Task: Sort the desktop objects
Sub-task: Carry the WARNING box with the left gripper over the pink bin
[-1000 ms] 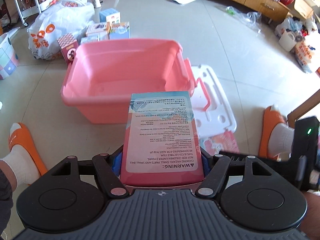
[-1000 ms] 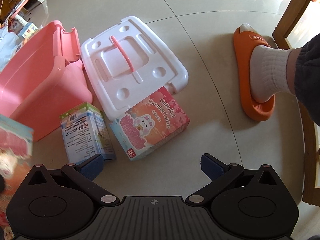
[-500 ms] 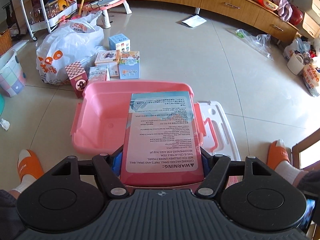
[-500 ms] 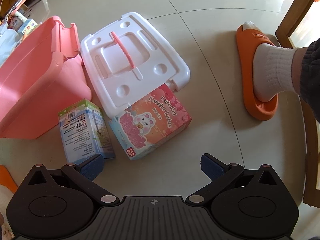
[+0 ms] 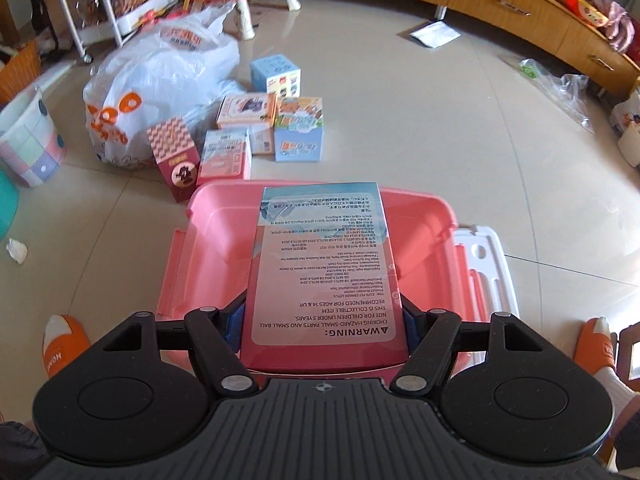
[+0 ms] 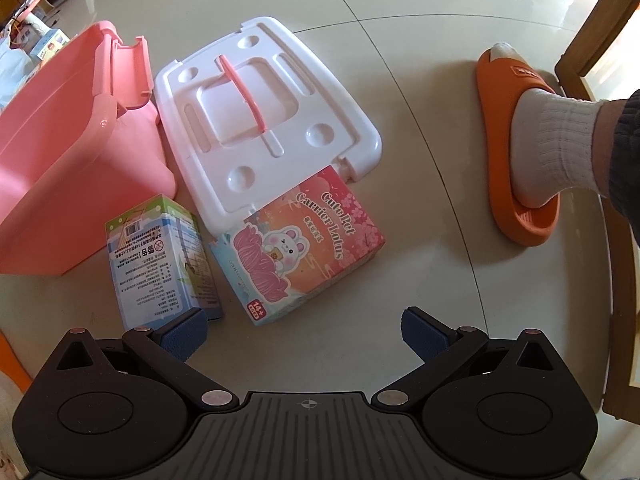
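Bare floor right of lid (image 6: 264, 120); boxes (image 5: 260, 128) crowd beyond bin (image 5: 216, 232).

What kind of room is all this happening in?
Most likely a lived-in home, probably a living room or play area. The floor is glossy tile, a long wooden cabinet runs along the far wall, and toy boxes and a stuffed plastic bag sit loose on the floor.

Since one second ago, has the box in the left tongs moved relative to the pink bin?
Yes. The box, clamped in the left tongs, has moved forward: earlier it sat short of the pink bin; now it overlaps the bin's opening.
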### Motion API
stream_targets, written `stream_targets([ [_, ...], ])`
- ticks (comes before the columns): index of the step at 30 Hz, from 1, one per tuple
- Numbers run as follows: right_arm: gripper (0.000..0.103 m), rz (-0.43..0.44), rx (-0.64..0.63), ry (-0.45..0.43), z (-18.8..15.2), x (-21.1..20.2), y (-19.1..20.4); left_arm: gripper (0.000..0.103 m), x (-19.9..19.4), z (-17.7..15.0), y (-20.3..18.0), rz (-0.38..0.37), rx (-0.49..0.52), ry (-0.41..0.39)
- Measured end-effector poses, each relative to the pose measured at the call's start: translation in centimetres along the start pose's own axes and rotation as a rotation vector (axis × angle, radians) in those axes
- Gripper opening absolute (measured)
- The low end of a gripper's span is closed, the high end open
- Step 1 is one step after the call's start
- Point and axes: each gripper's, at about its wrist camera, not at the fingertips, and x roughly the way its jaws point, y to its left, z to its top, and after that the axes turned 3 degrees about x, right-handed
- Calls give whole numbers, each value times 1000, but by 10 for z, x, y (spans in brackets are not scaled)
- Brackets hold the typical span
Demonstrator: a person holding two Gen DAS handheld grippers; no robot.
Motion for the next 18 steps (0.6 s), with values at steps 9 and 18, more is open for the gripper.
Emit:
stream_targets([
  [9, 102, -24, 17, 1, 8, 7, -3, 71, 51, 6, 15, 25, -22, 53],
  [18, 103, -39, -3, 19, 11, 15, 3, 71, 96, 9, 21, 62, 16, 114],
])
